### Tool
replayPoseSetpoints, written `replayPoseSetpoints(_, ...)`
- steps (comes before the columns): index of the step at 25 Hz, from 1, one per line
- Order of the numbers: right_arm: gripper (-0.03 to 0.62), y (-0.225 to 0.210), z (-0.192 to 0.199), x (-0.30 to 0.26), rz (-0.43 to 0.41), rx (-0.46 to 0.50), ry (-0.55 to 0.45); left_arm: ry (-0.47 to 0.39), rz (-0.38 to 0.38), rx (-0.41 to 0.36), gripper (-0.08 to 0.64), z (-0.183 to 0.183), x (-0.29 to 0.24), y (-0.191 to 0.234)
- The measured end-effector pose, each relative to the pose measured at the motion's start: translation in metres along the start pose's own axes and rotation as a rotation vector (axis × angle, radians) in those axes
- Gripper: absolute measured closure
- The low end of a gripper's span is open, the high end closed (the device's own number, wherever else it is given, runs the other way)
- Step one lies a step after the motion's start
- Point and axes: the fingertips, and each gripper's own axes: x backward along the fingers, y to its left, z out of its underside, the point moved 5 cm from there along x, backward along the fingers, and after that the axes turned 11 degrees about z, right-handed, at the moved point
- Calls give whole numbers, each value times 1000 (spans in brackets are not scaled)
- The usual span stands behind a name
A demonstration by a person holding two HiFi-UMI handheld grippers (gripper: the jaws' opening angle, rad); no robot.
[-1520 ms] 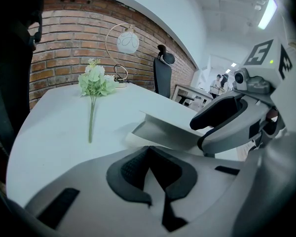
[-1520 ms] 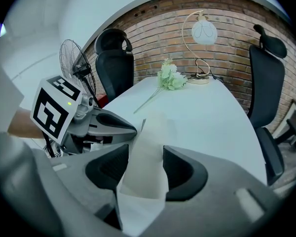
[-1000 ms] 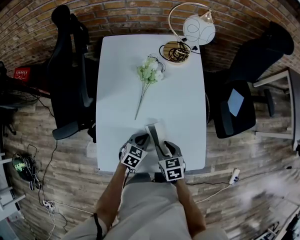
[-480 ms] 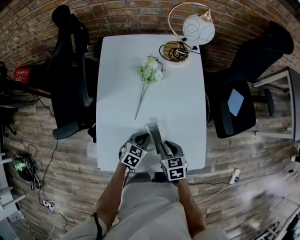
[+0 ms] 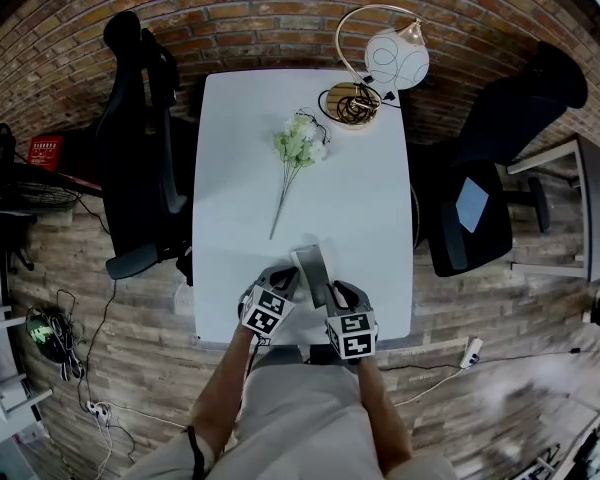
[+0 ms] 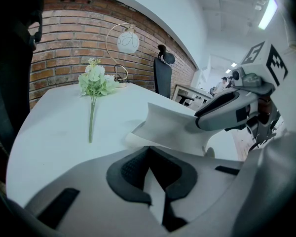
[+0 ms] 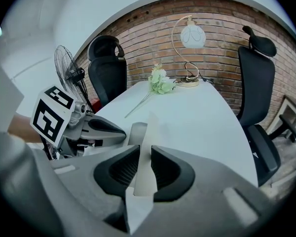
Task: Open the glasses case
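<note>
Closest in, your right gripper (image 7: 142,158) had just been closing its jaws. They sat narrow, with the thin white lid (image 7: 149,132) of the glasses case (image 5: 312,266) standing edge-on between the pads, and it looked like a proper pinch to me.

Your left gripper (image 6: 149,154) was drawn almost together, the pads meeting at their tips. I think they were pinched on the near edge of the case's base, though only a thin white sliver showed there, so I'm not certain.

The bit that matters is that the case lay right in the gap between your two grippers, touching both. Its long axis ran straight out ahead, the same way both grippers pointed. The right one was on the lid and the left was down at the base, so my guess is the opening depended on peeling the lid up and to the right while the left kept the base pinned.

The lid was already partly raised. I'd call that mid-opening, not done.

Further out, a flower sprig (image 5: 298,148) lay on the tabletop (image 5: 360,198) well ahead of both grippers. A lamp (image 5: 395,58) stood at the far end.
</note>
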Motion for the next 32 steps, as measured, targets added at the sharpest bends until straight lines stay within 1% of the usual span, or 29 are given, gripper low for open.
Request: replayPoseSetpoints(32,561,-26,7,-5,53,-42,5,-1,-11,15,555,0,1,0)
